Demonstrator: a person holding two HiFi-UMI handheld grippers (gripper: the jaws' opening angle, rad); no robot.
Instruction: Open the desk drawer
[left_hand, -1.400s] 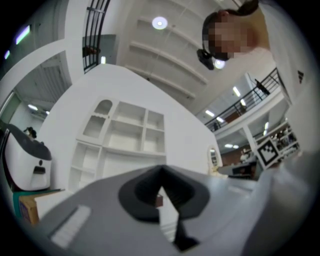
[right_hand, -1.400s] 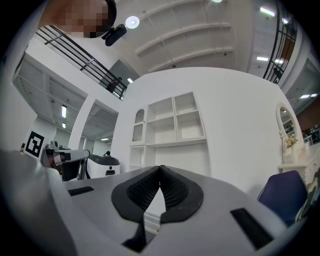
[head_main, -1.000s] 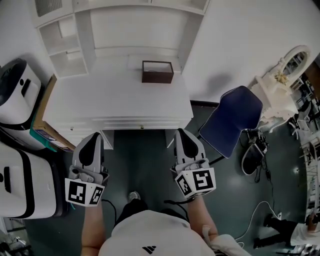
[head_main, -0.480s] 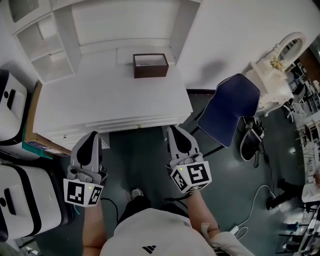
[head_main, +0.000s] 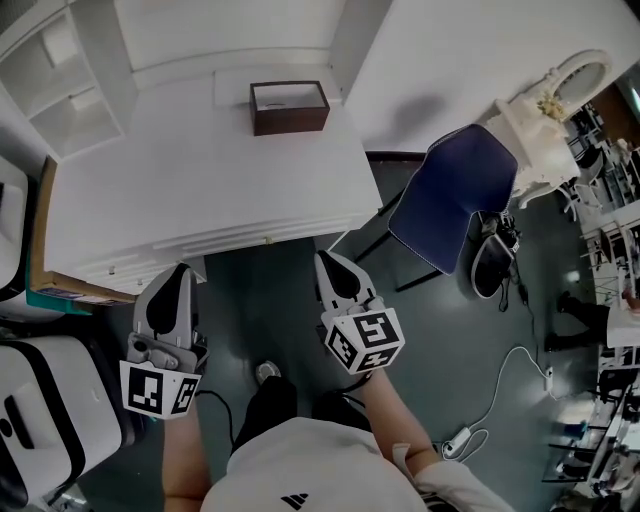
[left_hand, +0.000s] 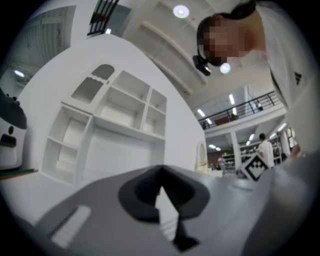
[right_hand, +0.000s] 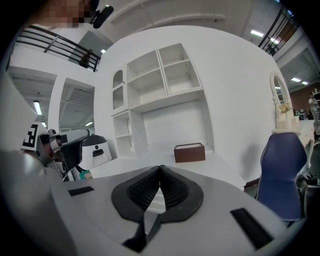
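The white desk (head_main: 200, 180) has a shut drawer under its front edge (head_main: 240, 236), with a small knob (head_main: 267, 240) at the middle. My left gripper (head_main: 178, 272) is shut and empty, held below the desk's front left corner. My right gripper (head_main: 329, 258), also shut and empty, hangs just right of the knob, a little short of the drawer front. In the left gripper view the left gripper (left_hand: 161, 169) points slightly up at the hutch shelves (left_hand: 115, 125). In the right gripper view the right gripper (right_hand: 161, 167) looks over the desk top (right_hand: 210, 167).
A brown open box (head_main: 289, 106) stands at the back of the desk. A blue chair (head_main: 447, 205) is right of the desk, with a white ornate mirror stand (head_main: 540, 110) beyond it. A white machine (head_main: 40, 420) and a cardboard box (head_main: 38, 250) crowd the left side.
Both grippers have sunk in front of the desk, and the right one has drifted left toward the knob. The head view has swung, so the desk now sits higher and tilted.
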